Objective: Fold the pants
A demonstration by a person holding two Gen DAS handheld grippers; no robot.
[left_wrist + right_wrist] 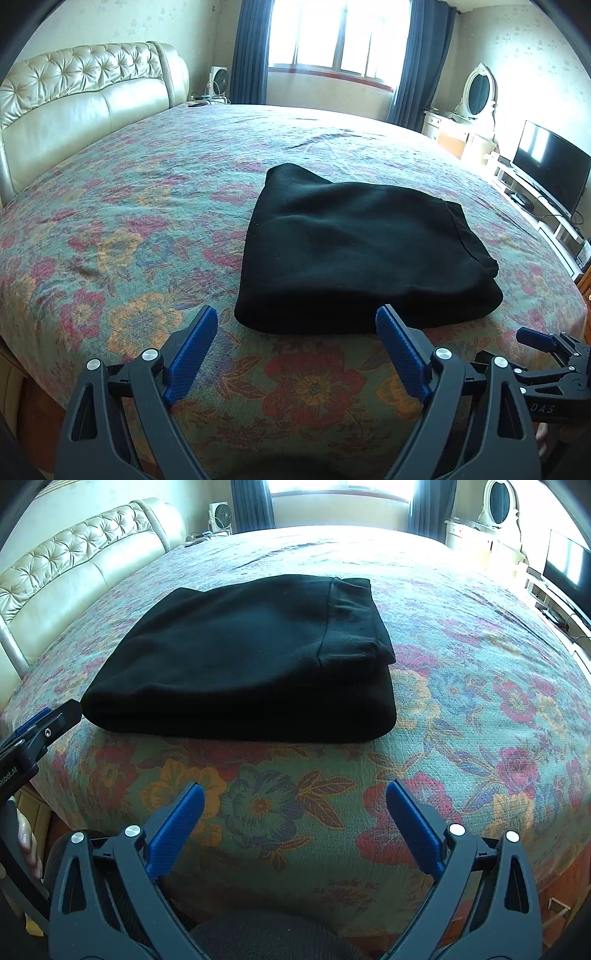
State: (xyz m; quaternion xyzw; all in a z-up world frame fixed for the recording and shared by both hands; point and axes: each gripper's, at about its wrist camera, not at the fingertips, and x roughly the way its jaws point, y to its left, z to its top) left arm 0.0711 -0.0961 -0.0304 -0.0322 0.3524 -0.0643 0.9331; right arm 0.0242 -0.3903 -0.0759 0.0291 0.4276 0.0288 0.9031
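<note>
The black pants are lying folded into a thick rectangular bundle on the bed, close to its near edge and toward the foot-side half. The waistband is showing on top at the bundle's foot-side end, with a seam running across it; the rounded fold is facing the near edge. The cloth is looking smooth, with only soft creases.

Nothing is lying on the pants or between them and the tongs. The left gripper is hovering just in front of the bundle's near edge, its blue-padded jaws spread wide and holding nothing; one fingertip is overlapping the fold in that view, though contact cannot be told. The right gripper is hanging above the bedspread, clear of the pants, jaws likewise spread wide and empty. Each gripper is showing at the edge of the other's view.

The bed is wearing a floral spread in green, red and orange. A cream tufted headboard is standing along one side. Beyond the far edge, a small fan is sitting by dark blue curtains that are framing a bright window. A white vanity mirror and a dark television are standing past the foot side.
</note>
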